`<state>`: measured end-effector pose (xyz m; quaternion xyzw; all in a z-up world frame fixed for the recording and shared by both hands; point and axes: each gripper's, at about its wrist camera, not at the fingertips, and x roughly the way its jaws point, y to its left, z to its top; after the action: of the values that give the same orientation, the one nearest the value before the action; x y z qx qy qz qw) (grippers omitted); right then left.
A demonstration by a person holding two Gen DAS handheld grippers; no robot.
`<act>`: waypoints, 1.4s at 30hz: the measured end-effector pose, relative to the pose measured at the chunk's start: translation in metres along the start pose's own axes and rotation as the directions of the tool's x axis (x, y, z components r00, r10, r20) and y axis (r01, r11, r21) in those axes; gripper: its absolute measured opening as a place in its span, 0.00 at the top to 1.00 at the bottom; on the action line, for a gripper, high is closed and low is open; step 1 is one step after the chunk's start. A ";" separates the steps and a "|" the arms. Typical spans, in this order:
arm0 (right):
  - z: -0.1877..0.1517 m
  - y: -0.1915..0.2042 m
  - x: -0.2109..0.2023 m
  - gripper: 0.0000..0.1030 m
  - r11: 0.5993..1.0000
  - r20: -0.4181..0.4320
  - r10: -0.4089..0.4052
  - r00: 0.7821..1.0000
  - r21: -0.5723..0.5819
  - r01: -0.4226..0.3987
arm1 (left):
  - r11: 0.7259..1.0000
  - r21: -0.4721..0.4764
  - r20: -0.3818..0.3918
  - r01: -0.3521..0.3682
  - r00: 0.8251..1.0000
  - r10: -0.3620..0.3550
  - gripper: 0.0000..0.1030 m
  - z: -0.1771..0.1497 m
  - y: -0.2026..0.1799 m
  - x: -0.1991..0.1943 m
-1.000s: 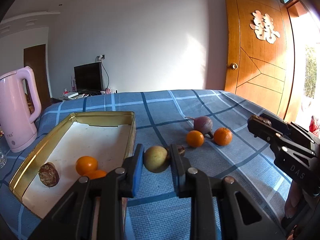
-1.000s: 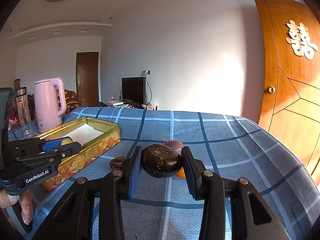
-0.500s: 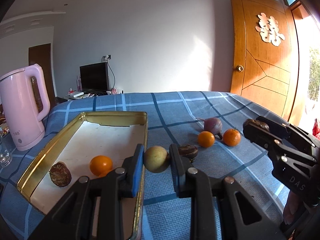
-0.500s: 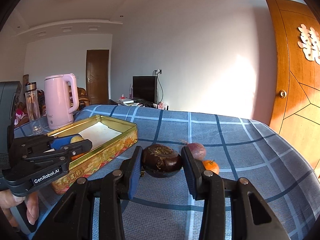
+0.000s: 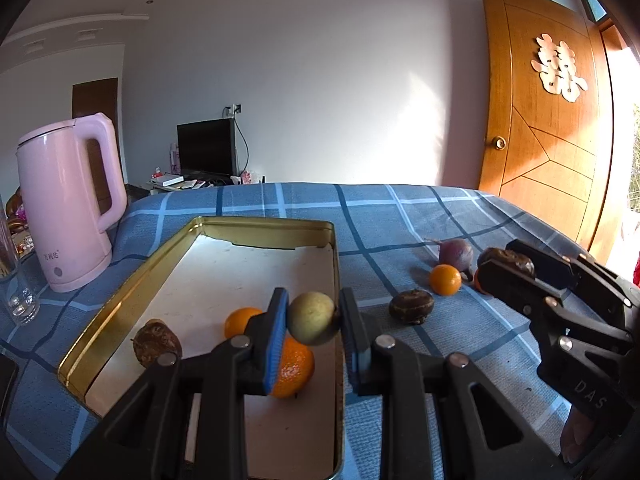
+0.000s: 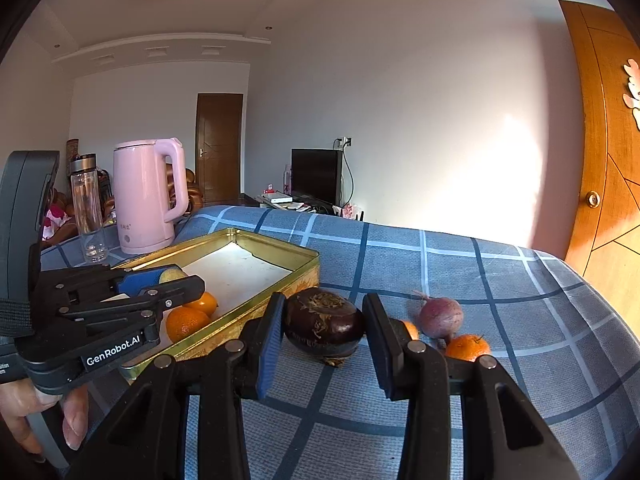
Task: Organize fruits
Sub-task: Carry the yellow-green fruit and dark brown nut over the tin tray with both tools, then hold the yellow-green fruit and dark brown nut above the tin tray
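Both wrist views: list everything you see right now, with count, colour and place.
tin tray: 1, gold, on the cloth
oranges: 2 in tray; 2 on cloth
brown fruit: 1 in tray; 1 on cloth
purple root: 1, on cloth
kettle: 1, pink, beyond the tray
bottle: 1, clear, beside kettle
left gripper: holds yellow-green fruit
right gripper: holds dark fruit

Left gripper (image 5: 313,330) clamped, right gripper (image 6: 324,326) clamped, both angled slightly downward
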<state>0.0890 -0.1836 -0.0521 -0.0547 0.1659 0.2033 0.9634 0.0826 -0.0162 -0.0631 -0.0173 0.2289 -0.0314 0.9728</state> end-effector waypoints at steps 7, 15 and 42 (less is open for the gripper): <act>0.000 0.019 0.011 0.60 0.999 -0.017 0.038 0.999 -0.018 -0.038 | 0.999 -0.023 -0.011 -0.027 1.000 0.027 0.74 -0.001 0.016 0.001; 0.004 0.038 0.023 0.60 0.997 -0.030 0.067 0.997 -0.043 -0.068 | 0.998 -0.041 -0.020 -0.053 0.998 0.053 0.74 -0.001 0.033 0.002; 0.013 0.087 0.046 0.60 0.982 -0.045 0.167 0.985 -0.078 -0.170 | 0.986 -0.080 -0.054 -0.147 0.988 0.143 0.74 -0.004 0.086 0.002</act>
<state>0.0972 -0.0849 -0.0590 -0.0834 0.1799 0.2895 0.9364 0.0871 0.0698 -0.0717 -0.0407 0.2540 0.0485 0.9651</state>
